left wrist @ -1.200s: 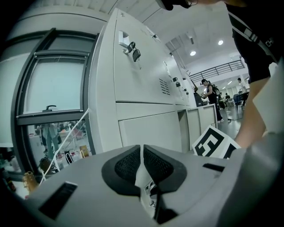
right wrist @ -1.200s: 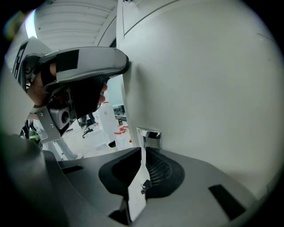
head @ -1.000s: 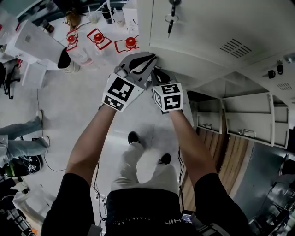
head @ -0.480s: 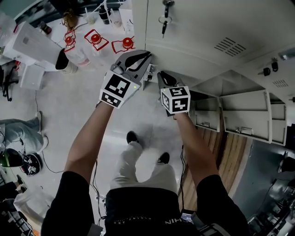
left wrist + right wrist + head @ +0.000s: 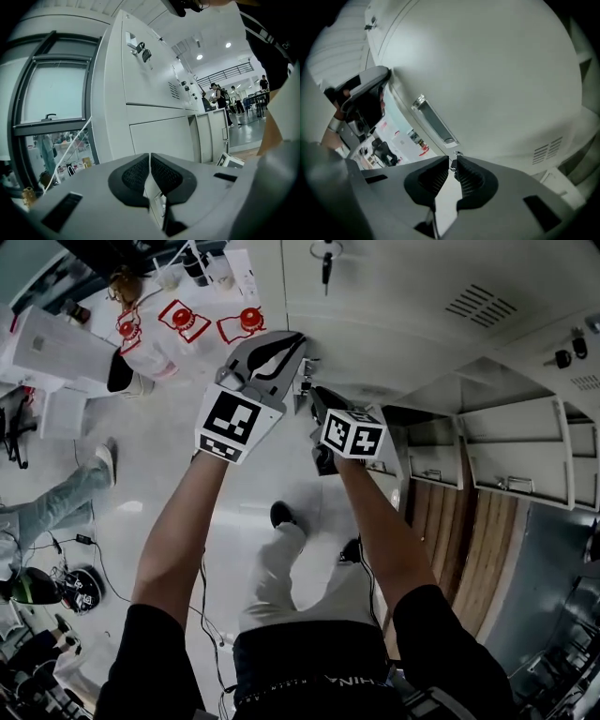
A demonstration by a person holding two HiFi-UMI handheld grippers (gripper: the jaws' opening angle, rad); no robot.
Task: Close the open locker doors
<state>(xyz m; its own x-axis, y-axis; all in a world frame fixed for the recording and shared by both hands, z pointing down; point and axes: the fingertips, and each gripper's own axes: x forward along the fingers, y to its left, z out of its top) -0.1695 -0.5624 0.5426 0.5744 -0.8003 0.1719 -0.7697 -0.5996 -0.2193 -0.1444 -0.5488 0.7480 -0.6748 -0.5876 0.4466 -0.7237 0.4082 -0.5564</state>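
While the right tool (image 5: 317, 397) pinches a small metal tab (image 5: 453, 159) at the edge of the locker door (image 5: 403, 343) — the left tool (image 5: 298, 339) is pressed together, empty, just beside that door — so thin a hold could slip, and the door might swing back open.

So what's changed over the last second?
The right gripper rolled and dipped slightly beside the locker door; its tips pinch a small metal piece there. The left gripper kept shut at the door's edge, unmoved. The open locker doors to the right stay open.
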